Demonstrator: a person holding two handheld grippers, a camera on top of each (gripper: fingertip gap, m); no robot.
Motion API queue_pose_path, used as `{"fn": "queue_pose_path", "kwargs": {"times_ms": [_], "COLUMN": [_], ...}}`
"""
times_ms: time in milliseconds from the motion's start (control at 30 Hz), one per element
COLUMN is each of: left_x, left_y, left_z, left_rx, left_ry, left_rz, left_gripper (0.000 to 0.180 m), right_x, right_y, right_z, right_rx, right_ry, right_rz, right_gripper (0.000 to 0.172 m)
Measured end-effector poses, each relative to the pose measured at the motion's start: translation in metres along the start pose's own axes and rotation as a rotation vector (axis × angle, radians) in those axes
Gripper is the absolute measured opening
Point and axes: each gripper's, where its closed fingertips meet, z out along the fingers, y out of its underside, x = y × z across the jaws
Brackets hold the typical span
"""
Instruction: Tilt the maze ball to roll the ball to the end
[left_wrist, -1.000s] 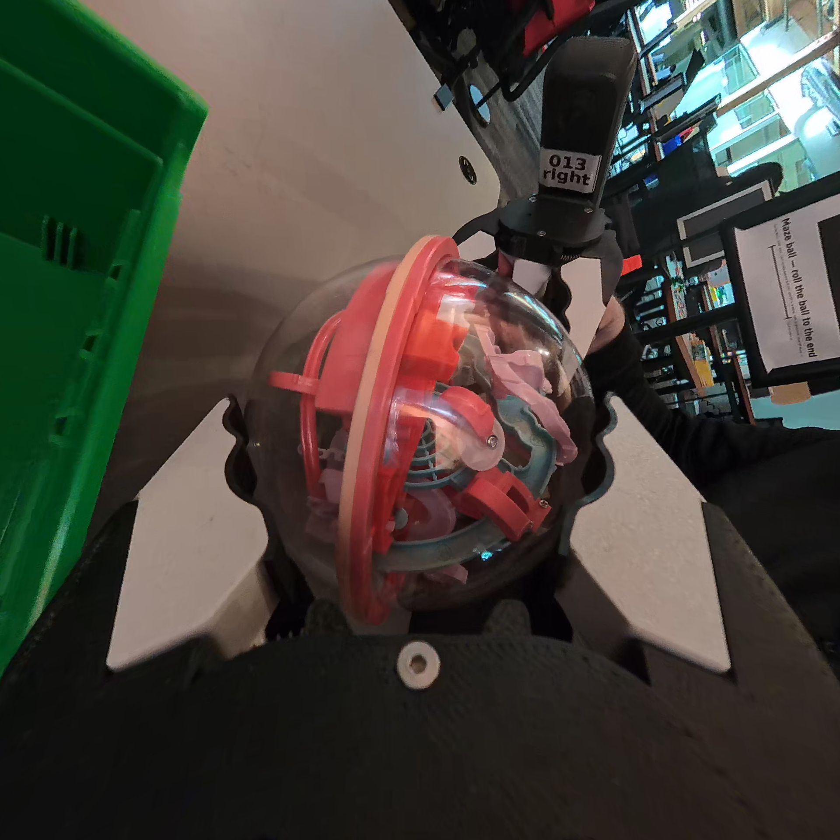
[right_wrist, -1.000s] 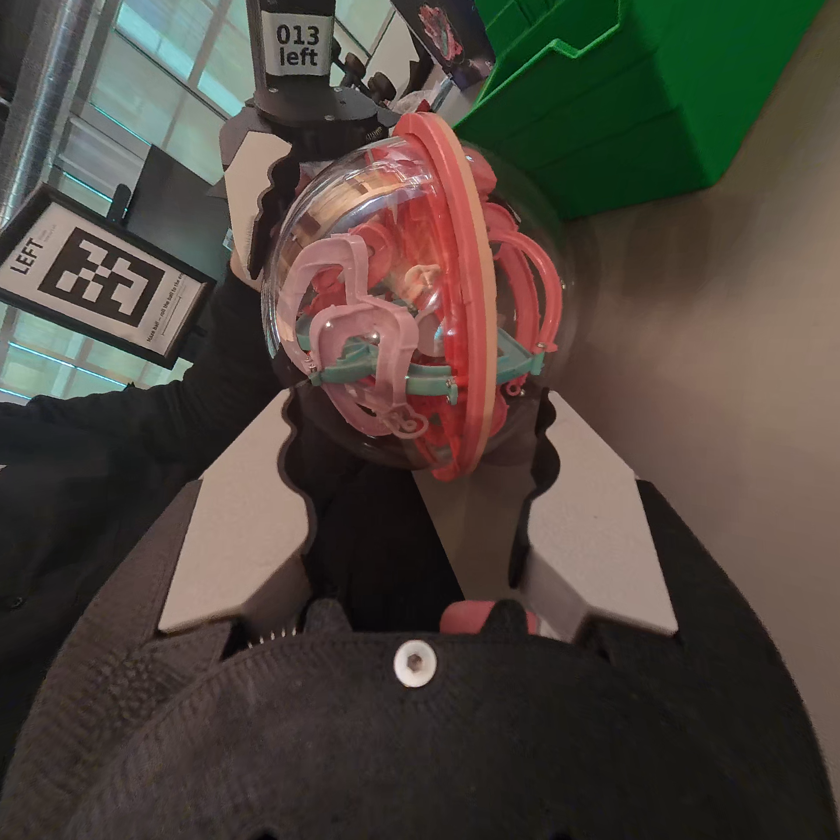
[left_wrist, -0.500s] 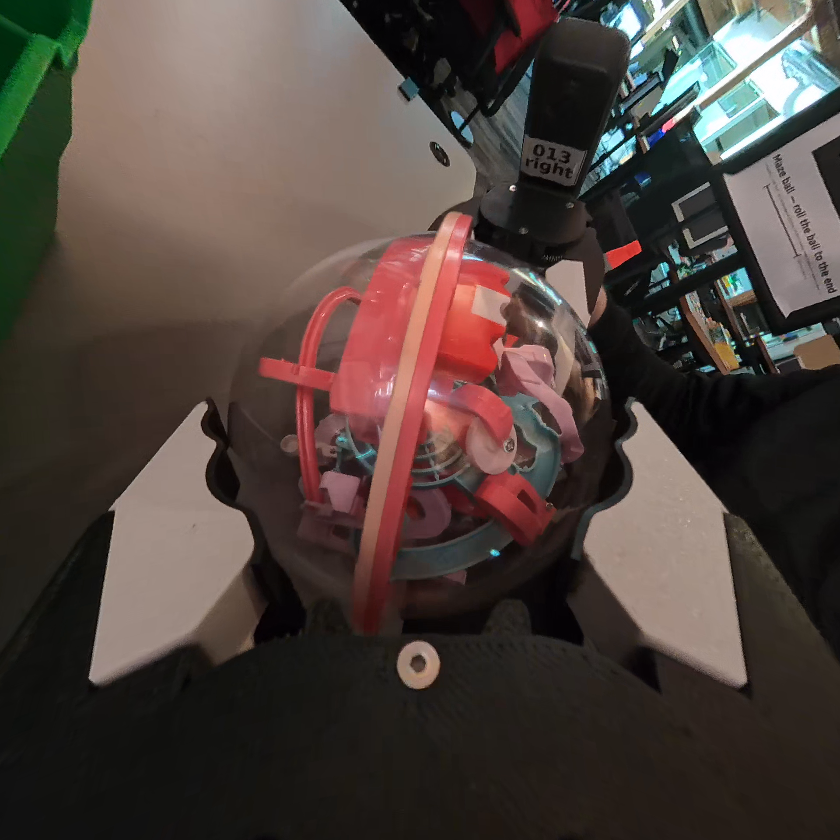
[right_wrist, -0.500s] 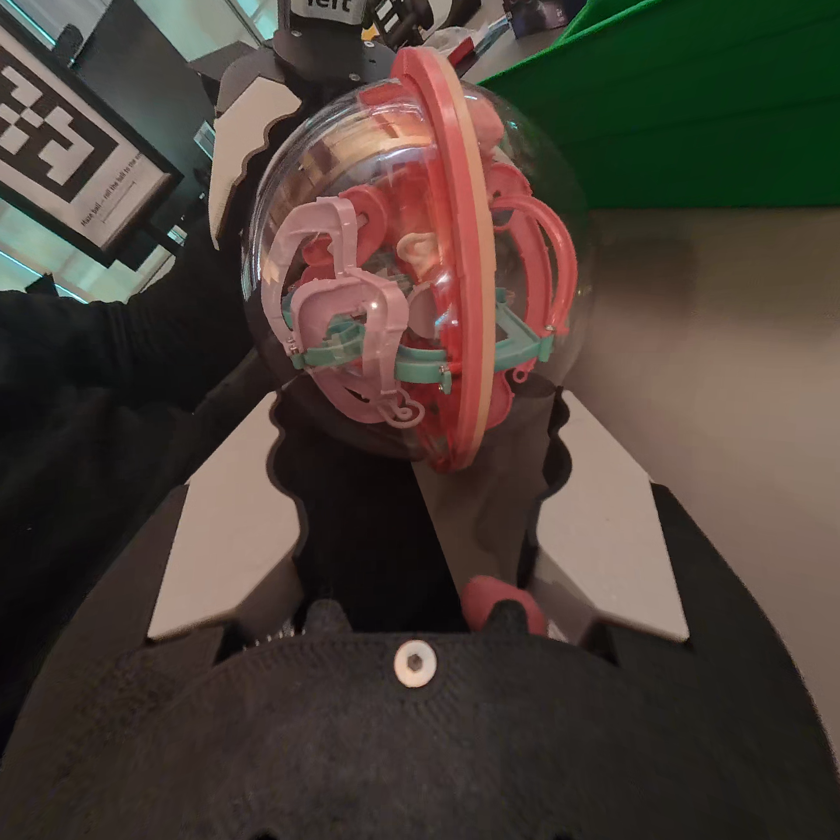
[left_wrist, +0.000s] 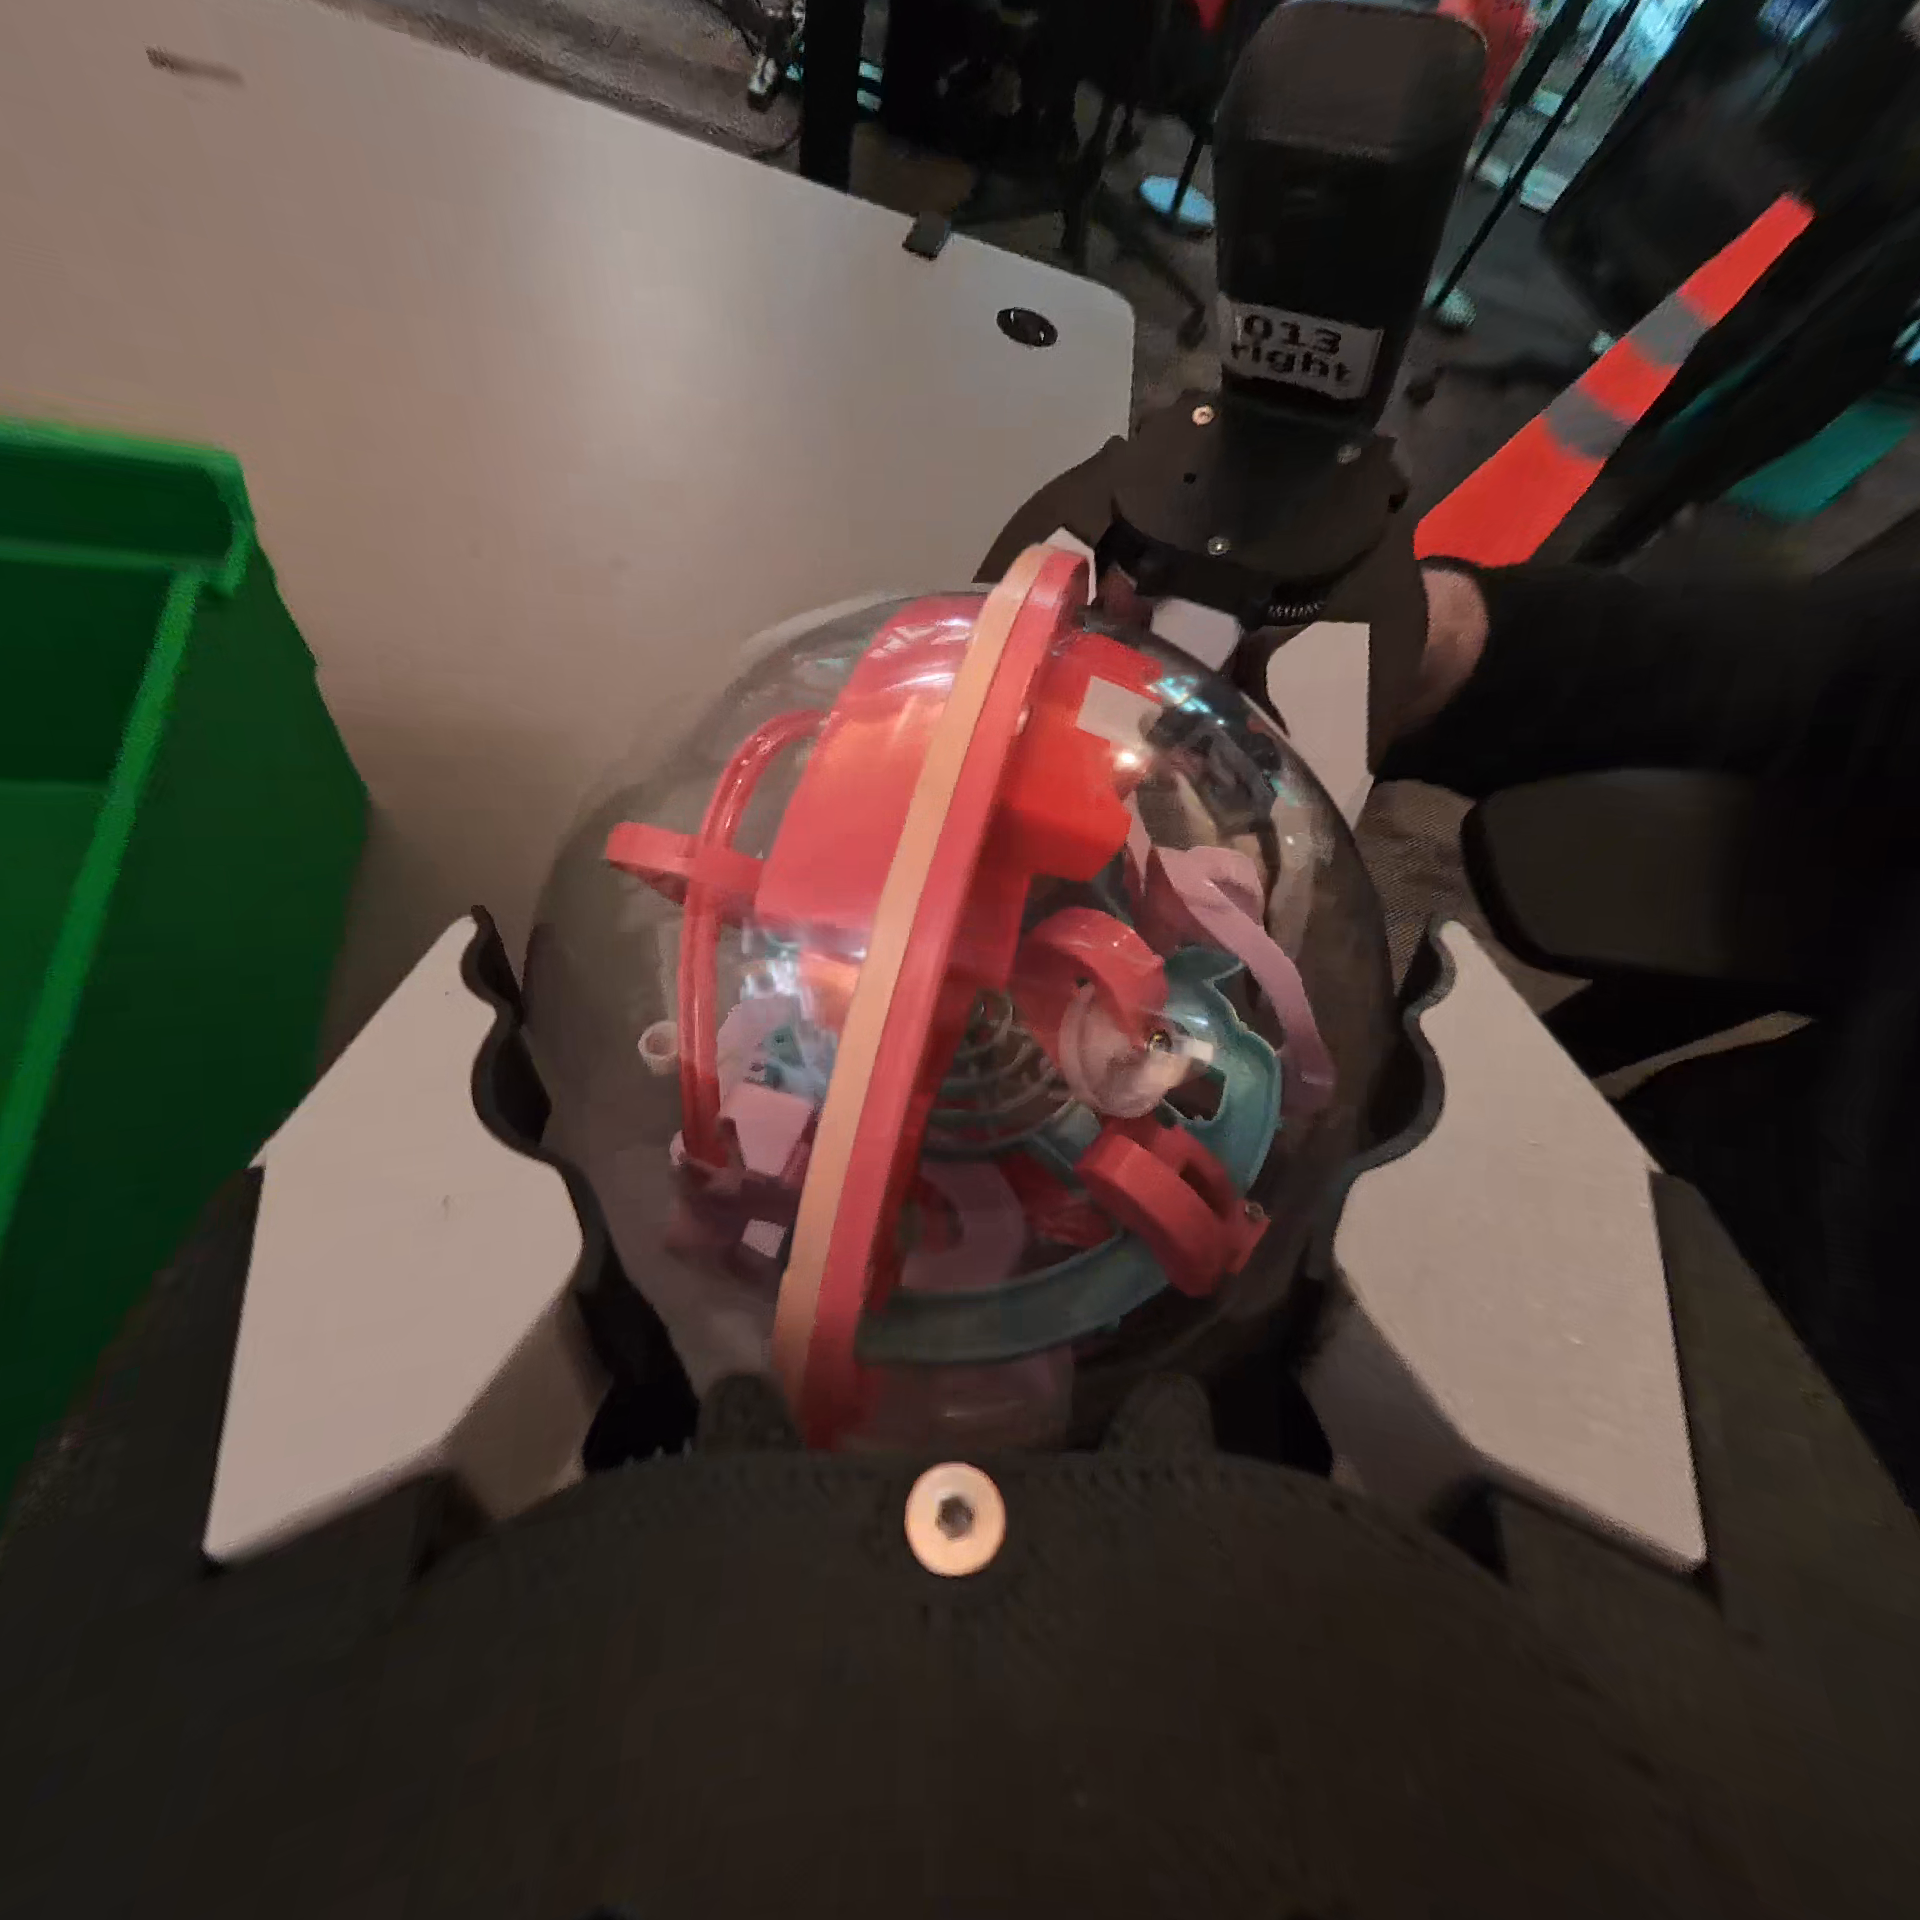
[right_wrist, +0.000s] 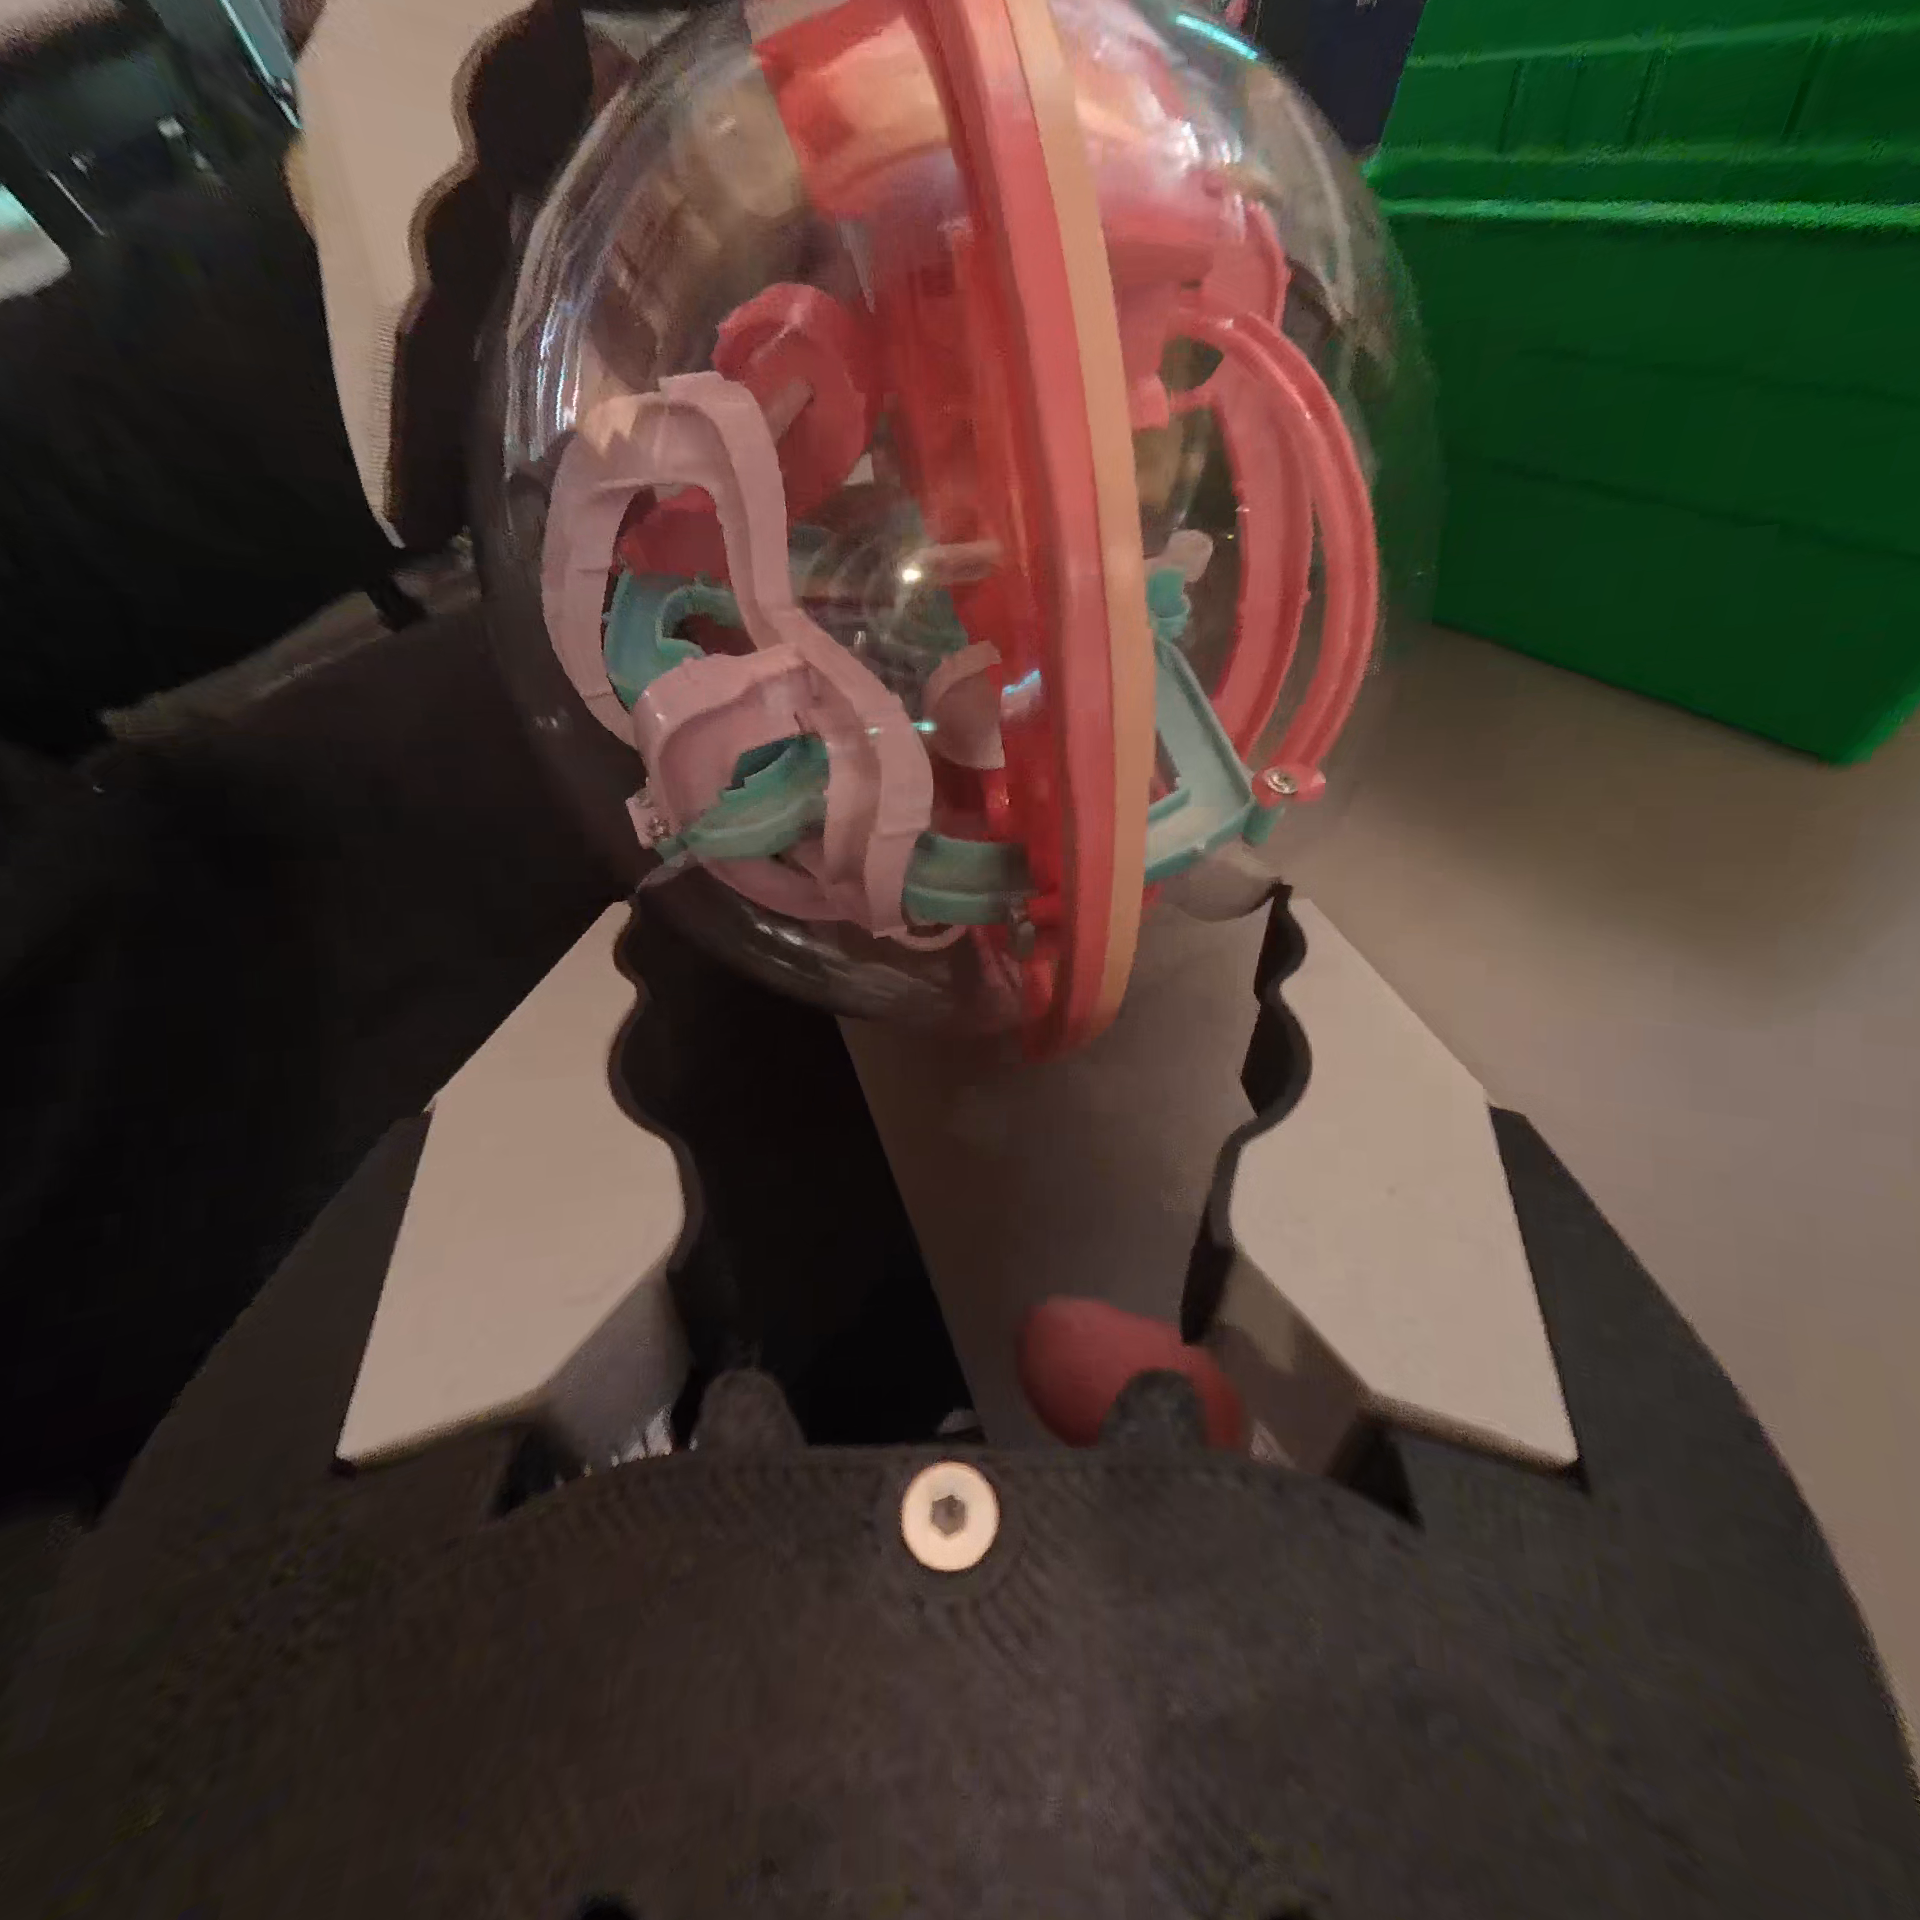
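Both claws are clamped on the maze ball (left_wrist: 956, 997) from opposite sides. At the centre of the left wrist view, the left gripper (left_wrist: 956, 987) is spread wide around the clear sphere, and its black wavy pads (left_wrist: 499, 1039) are pressed against the sphere's left and right flanks, deep between the white fingers. At the upper centre of that frame the right gripper (left_wrist: 1226, 644) is seen end-on behind the ball, its black body and a labelled handle rising toward the top edge.

In the right wrist view, the right gripper (right_wrist: 956, 914) is seen pinching the lower part of the ball (right_wrist: 956, 520) at its fingertips (right_wrist: 1278, 935), the tips touching the sphere's underside on either side. The left gripper's white finger (right_wrist: 343, 260) is partly seen at the upper left, behind the ball.

The ball is held above a pale table (left_wrist: 520, 364), with its red and cream equator ring (left_wrist: 935, 935) standing nearly upright; red, pink and teal tracks are seen inside. No loose marble can be made out with certainty.

A green bin (left_wrist: 125, 831) is seen at the left edge of the left wrist view and at the upper right of the other (right_wrist: 1662, 364). An orange cone (left_wrist: 1621, 395) and a dark sleeve (left_wrist: 1662, 675) are seen at the upper right.
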Motion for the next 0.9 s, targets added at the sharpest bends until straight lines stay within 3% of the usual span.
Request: {"fn": "queue_pose_path", "kwargs": {"times_ms": [233,400,667,767,900], "left_x": [0.018,0.043,0.114,0.145,0.177], "left_y": [-0.044,-0.105,-0.198,-0.224,-0.253], "left_z": [-0.025,-0.05,-0.096,-0.11,-0.124], "left_rx": [0.013,0.013,0.11,0.081,-0.061], "left_ry": [-0.133,-0.296,-0.453,-0.516,-0.595], "left_rz": [0.322,0.679,1.094,1.236,1.365], "left_gripper": [0.157,0.157,0.156,0.156,0.156], "right_x": [-0.001,-0.002,-0.045,-0.068,-0.094], "right_y": [-0.043,-0.104,-0.209,-0.241,-0.276], "right_z": [-0.012,-0.041,-0.107,-0.127,-0.143], "right_rx": [0.048,0.092,0.256,0.358,0.526], "right_ry": [0.164,0.384,0.642,0.712,0.73], "right_rz": [-0.277,-0.566,-0.928,-1.017,-1.043], "right_gripper": [0.111,0.11,0.109,0.109,0.109]}}
